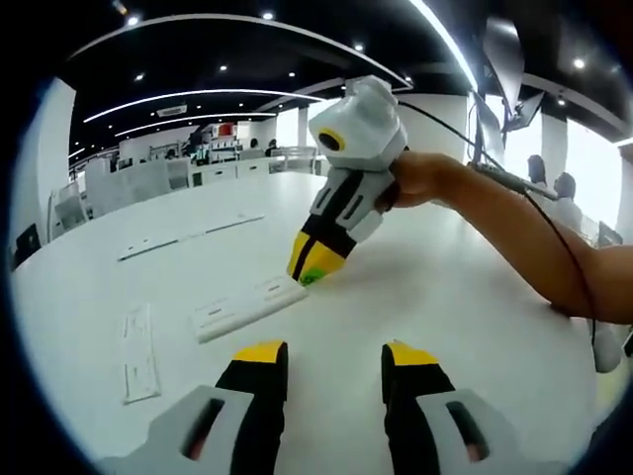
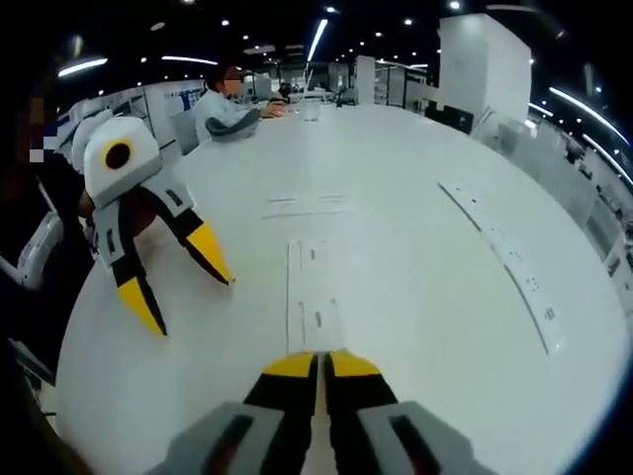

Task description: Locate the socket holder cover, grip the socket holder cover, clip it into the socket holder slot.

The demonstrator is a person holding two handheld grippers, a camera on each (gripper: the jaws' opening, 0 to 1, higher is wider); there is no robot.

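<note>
Yellow-tipped jaws of the left gripper (image 1: pixel 334 361) rise from the bottom of the left gripper view, spread wide apart with bare white table (image 1: pixel 465 297) between them — nothing is held. Just ahead and a little to the left lies a long white socket holder (image 1: pixel 249 307), flat on the table, apart from the left jaws. At its far end the right gripper (image 1: pixel 315 265) points down, carried by a hand (image 1: pixel 420 178); its yellow tips are pressed together right at the end of the holder, on or just above it — I cannot tell which. A flat white strip (image 1: pixel 140 351) lies further left, and thin white strips (image 1: pixel 188 236) lie well beyond.

From the right gripper view, the right gripper (image 2: pixel 319 364) has its jaws clenched tight, with only a thin slit between the tips. Whether a cover is pinched there cannot be told. The socket holder (image 2: pixel 314 297) stretches away from directly in front of the tips. The left gripper (image 2: pixel 188 292) hovers to the left, jaws splayed over the table (image 2: pixel 415 327). A long slotted strip (image 2: pixel 509 262) runs along the right side.
</note>
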